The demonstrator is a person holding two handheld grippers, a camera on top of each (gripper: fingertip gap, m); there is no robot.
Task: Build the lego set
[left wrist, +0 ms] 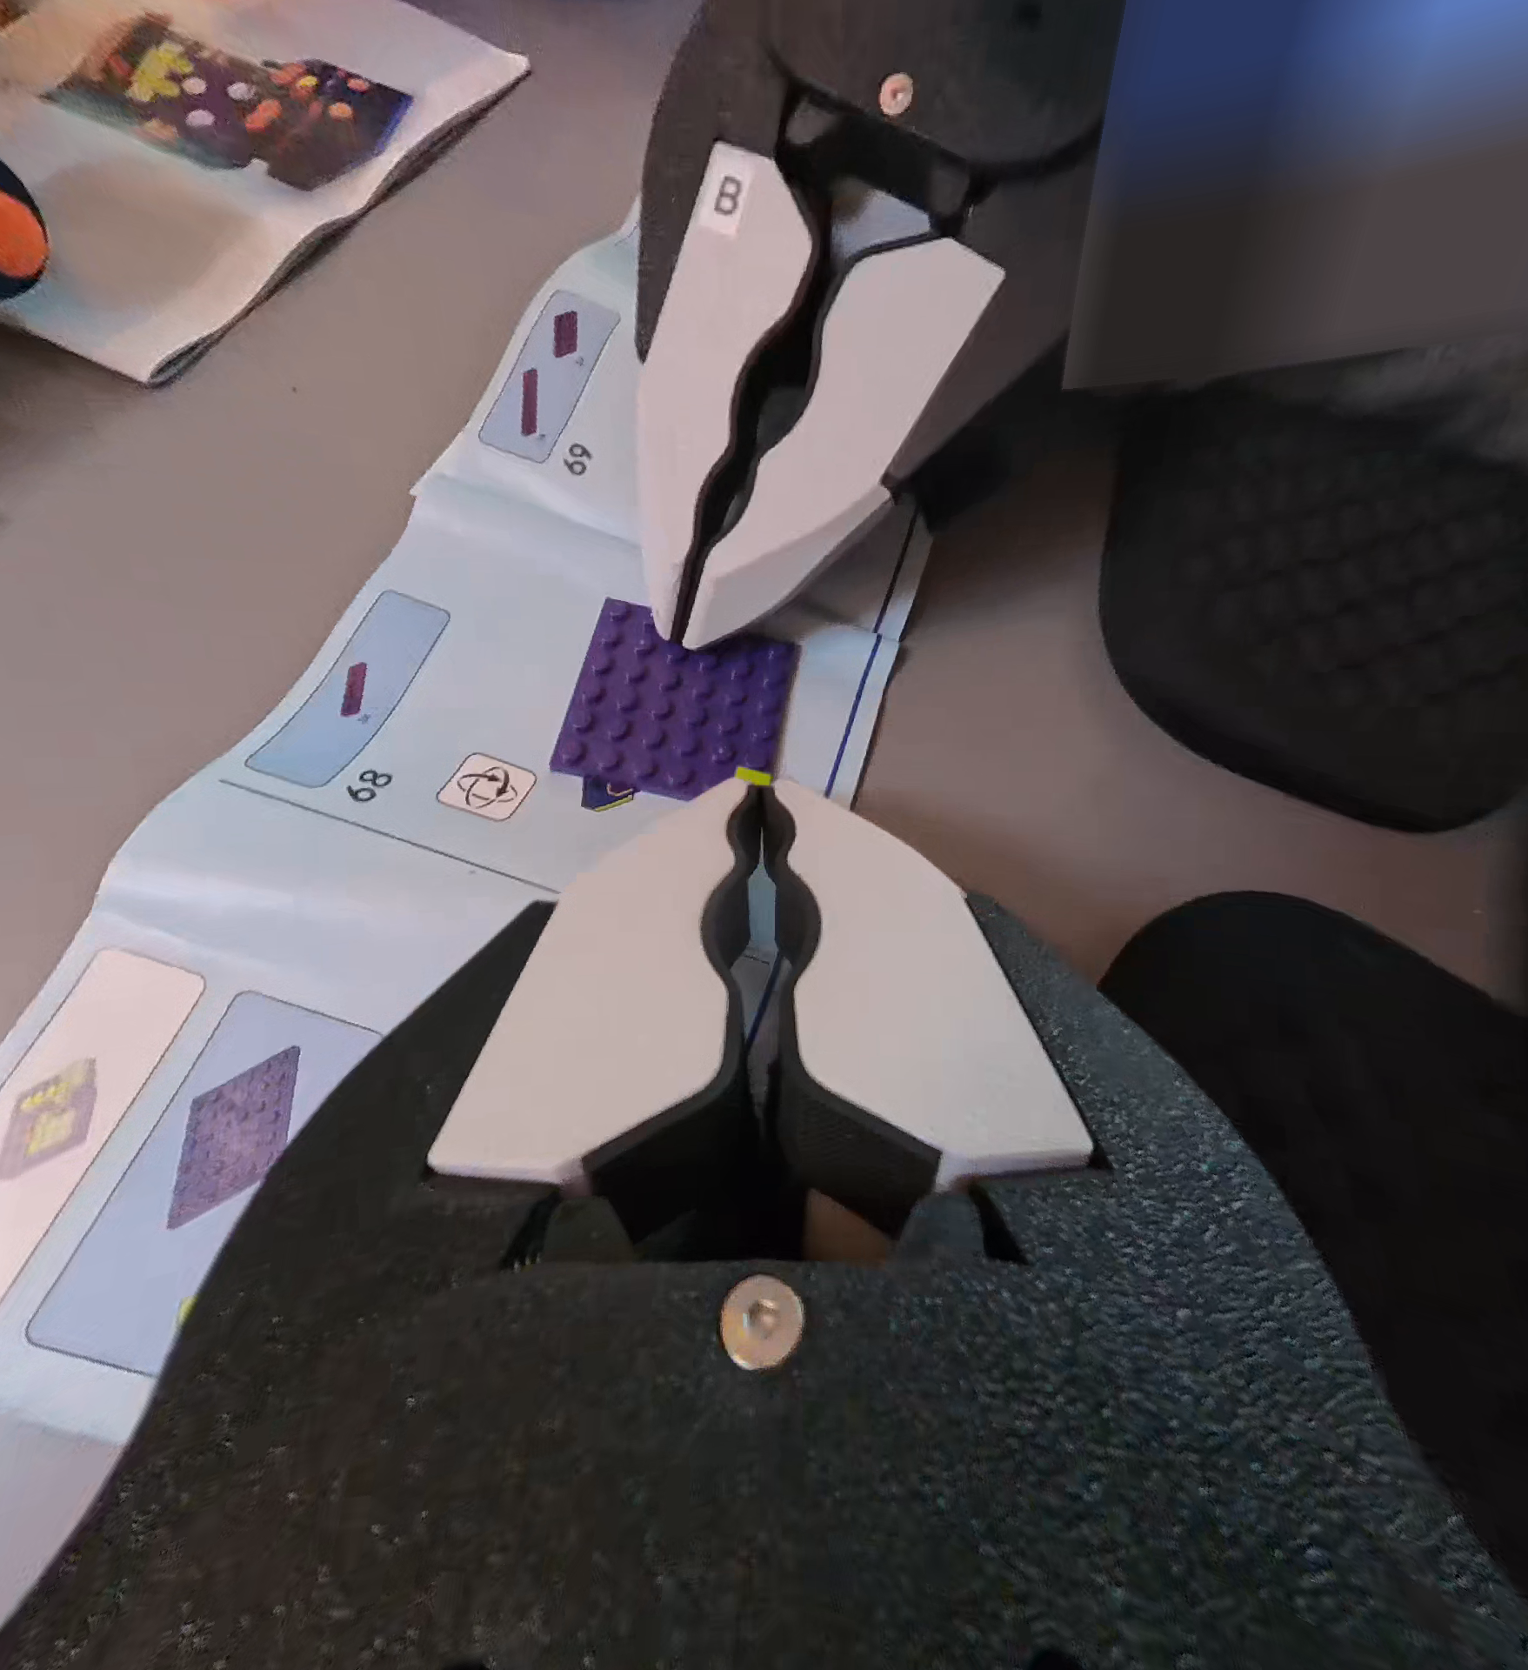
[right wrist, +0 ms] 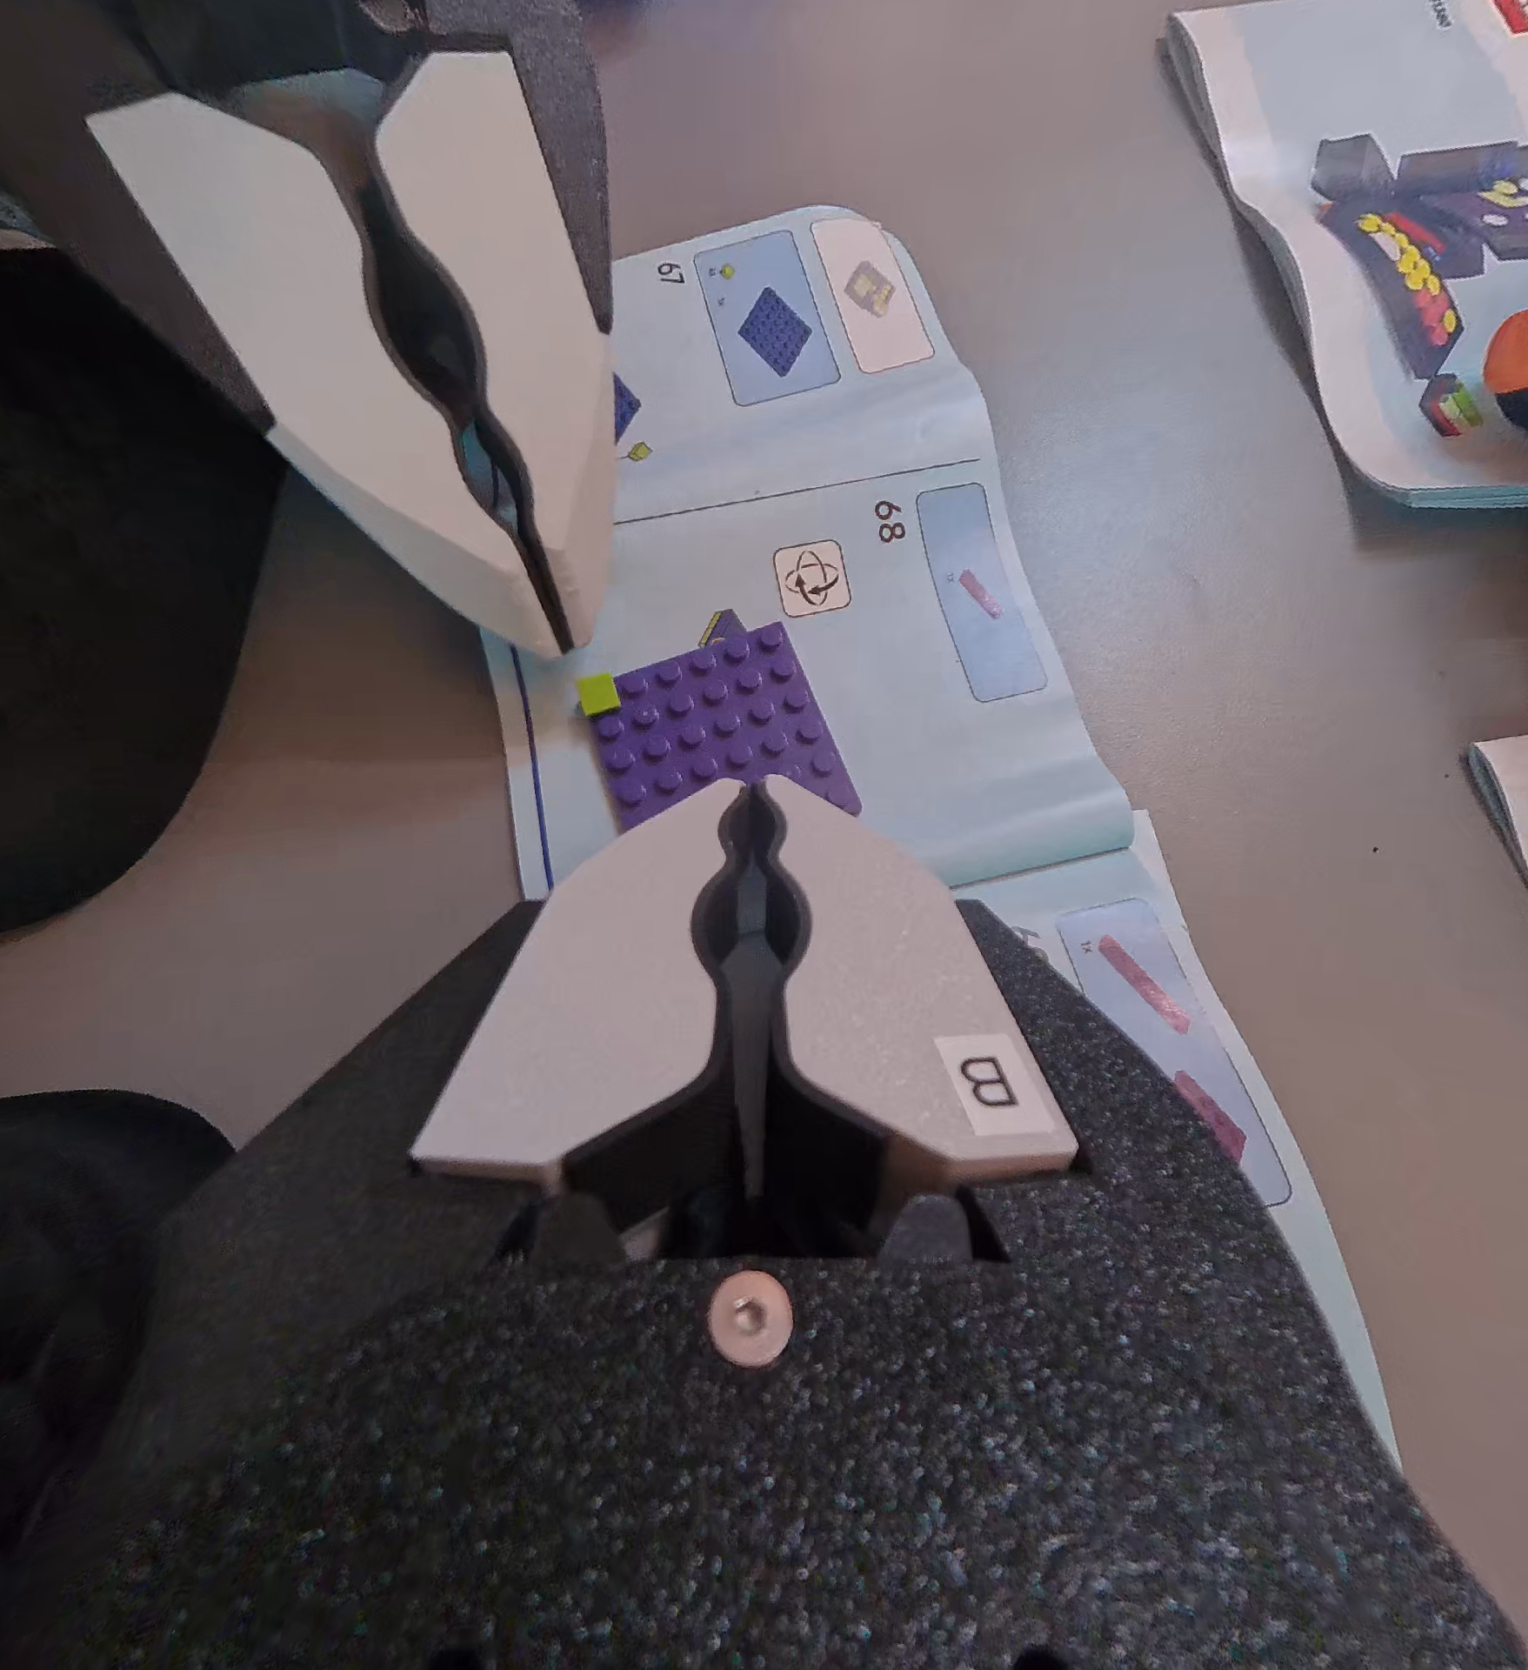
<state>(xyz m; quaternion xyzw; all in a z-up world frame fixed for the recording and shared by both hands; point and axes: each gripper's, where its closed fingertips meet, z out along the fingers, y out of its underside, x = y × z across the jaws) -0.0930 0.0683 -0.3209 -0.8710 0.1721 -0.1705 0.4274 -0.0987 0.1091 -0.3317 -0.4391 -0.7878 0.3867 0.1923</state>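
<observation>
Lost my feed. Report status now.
Left gripper shut, tips by the lime tile. Right gripper shut, tips on the purple plate. Plate lies on the open booklet. Nothing blocking.

Both grippers share one build: the left gripper (left wrist: pixel 753 788) and right gripper (right wrist: pixel 755 791) each carry two pale grey wedge fingers with wavy black-lined inner edges on a coarse black textured body, a silver screw at lower centre; the right one bears a white lettered sticker.
</observation>
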